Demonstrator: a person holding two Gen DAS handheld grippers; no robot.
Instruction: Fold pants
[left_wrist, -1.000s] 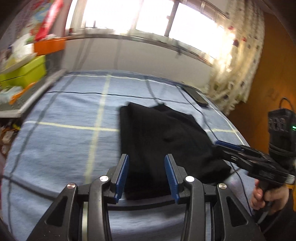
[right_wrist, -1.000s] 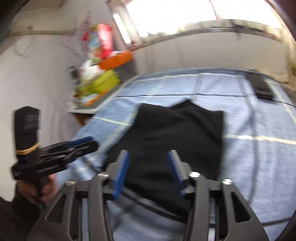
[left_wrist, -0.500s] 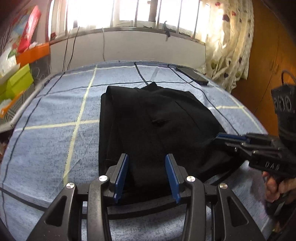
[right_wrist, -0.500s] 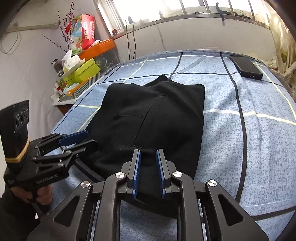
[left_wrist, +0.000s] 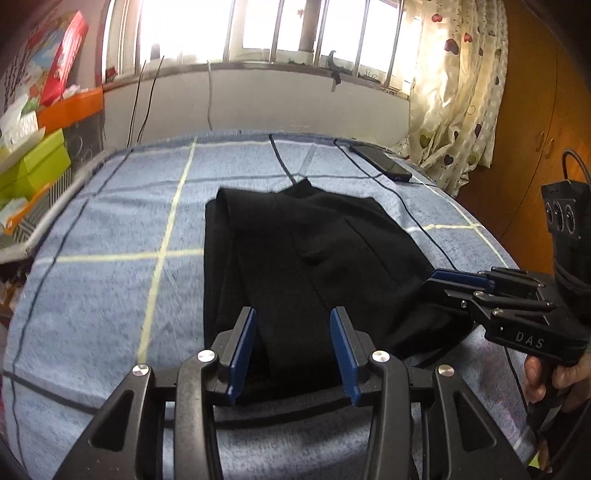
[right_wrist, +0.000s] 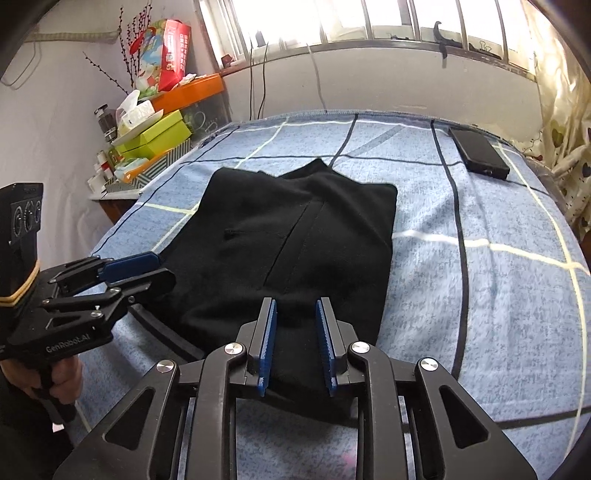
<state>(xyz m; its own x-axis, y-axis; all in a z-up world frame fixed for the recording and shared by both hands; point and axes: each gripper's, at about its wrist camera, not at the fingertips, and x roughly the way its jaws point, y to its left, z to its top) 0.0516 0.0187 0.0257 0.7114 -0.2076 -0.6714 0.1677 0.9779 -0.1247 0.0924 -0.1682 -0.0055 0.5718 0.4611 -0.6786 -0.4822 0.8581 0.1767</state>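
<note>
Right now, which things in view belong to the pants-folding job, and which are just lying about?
Part of the job:
- black pants, folded on the blue blanket
- left claw, open
- right claw, open, nothing pinched

Just lying about:
- phone on the blanket's far corner
- green boxes and orange tray on the side shelf
- heart-print curtain
</note>
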